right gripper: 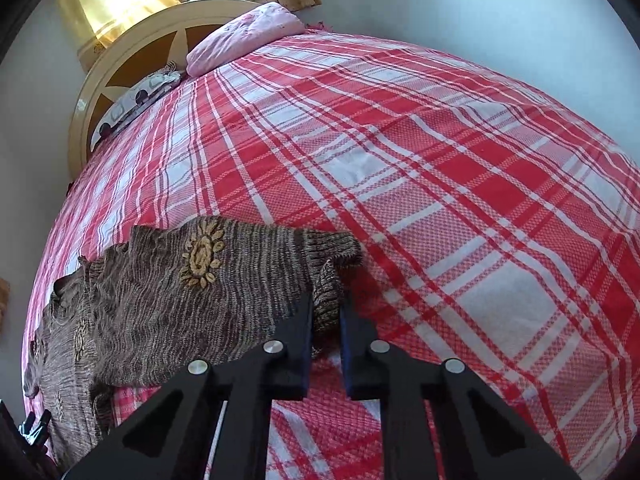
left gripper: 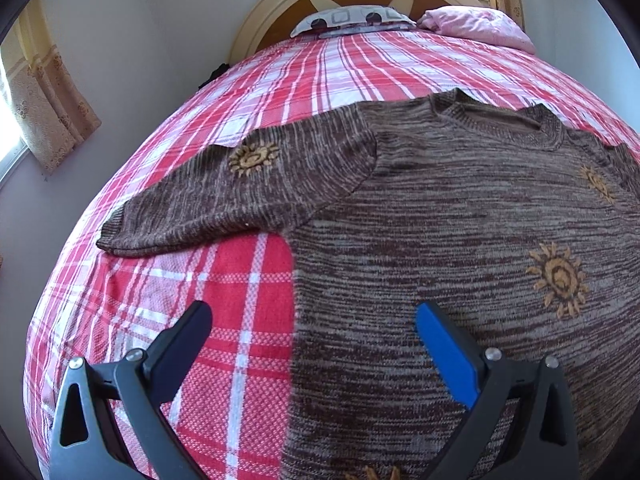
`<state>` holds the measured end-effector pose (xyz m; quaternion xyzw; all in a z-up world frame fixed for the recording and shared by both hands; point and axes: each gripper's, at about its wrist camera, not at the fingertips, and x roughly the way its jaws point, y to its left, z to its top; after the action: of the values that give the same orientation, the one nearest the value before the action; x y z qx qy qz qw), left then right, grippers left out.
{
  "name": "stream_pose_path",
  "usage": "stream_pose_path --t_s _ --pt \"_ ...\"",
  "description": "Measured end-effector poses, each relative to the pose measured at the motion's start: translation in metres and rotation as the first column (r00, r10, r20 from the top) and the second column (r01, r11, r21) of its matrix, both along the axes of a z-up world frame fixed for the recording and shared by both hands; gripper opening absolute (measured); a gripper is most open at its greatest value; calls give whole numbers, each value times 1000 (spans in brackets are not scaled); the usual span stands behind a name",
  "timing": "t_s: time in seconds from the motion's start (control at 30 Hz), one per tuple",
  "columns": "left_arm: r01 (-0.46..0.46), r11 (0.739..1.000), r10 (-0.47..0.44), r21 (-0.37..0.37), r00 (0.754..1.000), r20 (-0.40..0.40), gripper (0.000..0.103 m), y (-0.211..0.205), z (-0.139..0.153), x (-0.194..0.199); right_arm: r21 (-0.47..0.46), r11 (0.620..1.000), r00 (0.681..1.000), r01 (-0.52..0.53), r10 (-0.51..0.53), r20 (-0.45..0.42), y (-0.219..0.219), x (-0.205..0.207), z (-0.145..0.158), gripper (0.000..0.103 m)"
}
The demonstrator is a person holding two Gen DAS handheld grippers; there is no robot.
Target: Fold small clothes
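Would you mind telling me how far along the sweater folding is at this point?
Done: the brown sweater is spread flat on the plaid bedspread. In hand: the right gripper has pinched the right sleeve near its cuff. Left: the left gripper hangs open over the sweater's side edge, the left sleeve lies outstretched, and no fold shows yet.

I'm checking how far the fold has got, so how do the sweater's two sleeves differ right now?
The left sleeve lies flat on the plaid bedspread, untouched; the left gripper is open near the sweater's side edge. The right sleeve has its cuff bunched and pinched in the shut right gripper. Both are the same brown marled knit, each with a tan sun motif.
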<state>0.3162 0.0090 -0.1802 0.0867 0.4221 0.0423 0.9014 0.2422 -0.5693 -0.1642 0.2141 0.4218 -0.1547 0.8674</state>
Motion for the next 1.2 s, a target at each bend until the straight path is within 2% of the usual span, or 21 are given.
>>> stream_pose_path --t_s 0.2,0.4,0.57,0.77,0.97,1.0,1.07,1.1,1.13,1.2 --pt "4 1000 -4 -16 1000 -3 103 1 -2 -1 -120 990 996 -68 74 49 38 17 30 10" --pt "2 1000 -2 -26 1000 -3 103 2 -4 -1 -248 948 970 -198 226 90 104 44 65 10" --pt "1 999 -1 -38 1000 -7 103 2 -5 -1 -325 884 920 -337 383 85 178 65 77 9" --pt "1 999 -1 -41 1000 -8 103 2 -5 -1 -359 804 848 -473 527 61 261 76 67 9" --pt "1 997 -3 -80 1000 -24 103 6 -6 0 -281 742 767 -608 640 32 326 82 29 10" --pt "4 996 -6 -86 1000 -26 103 7 -5 0 -264 730 754 -630 657 17 334 83 21 13" --pt "13 995 -17 -99 999 -33 103 7 -5 0 -218 700 720 -680 694 -15 346 82 6 35" --pt "20 994 -25 -109 999 -38 103 8 -4 1 -199 689 706 -697 708 -18 348 79 2 65" --pt "29 993 -34 -118 999 -42 103 8 -2 0 -189 683 696 -706 718 -10 346 73 1 74" --pt "54 990 -60 -134 997 -38 101 5 4 -3 -179 679 686 -712 727 28 337 57 5 74"
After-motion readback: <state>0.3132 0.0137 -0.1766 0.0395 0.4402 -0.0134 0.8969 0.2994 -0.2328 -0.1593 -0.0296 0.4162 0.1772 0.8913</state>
